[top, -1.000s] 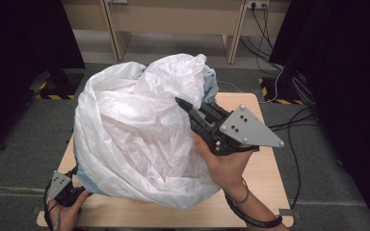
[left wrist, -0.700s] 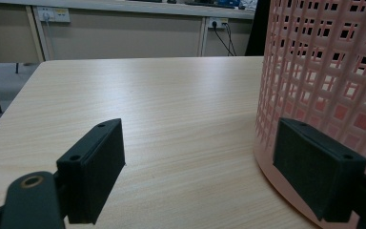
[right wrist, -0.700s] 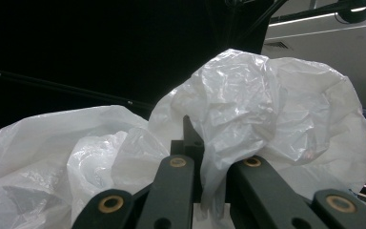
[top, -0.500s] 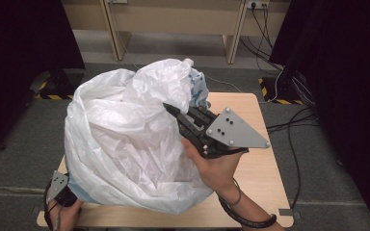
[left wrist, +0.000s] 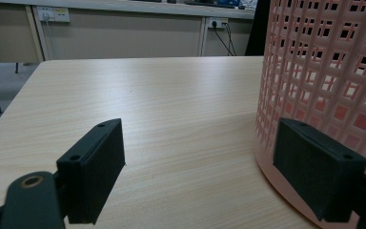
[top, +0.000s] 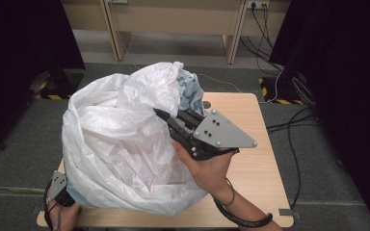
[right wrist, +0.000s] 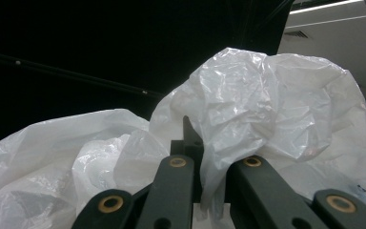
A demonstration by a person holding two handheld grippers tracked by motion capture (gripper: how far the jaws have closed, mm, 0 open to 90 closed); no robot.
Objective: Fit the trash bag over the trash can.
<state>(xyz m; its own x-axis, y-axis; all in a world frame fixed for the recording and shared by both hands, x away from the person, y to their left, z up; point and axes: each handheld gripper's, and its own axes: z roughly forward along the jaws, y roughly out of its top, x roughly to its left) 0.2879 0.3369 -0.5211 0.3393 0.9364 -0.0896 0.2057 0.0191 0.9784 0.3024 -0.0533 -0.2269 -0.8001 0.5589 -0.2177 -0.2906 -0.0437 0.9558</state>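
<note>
Bag (top: 120, 149) fitting was part done. The white plastic bag billowed over the pink basket (left wrist: 324, 71), which stood on the tabletop (top: 255, 159), and covered most of it from above. The right gripper (top: 166, 118) had its jaws closed on a fold of the bag near its upper edge and held it raised. The left gripper (left wrist: 200, 171) sat low at the basket's base, jaws wide open and empty, one pad just beside the wall. By judgement, seating the bag inside and folding its edge over the rim remained.
</note>
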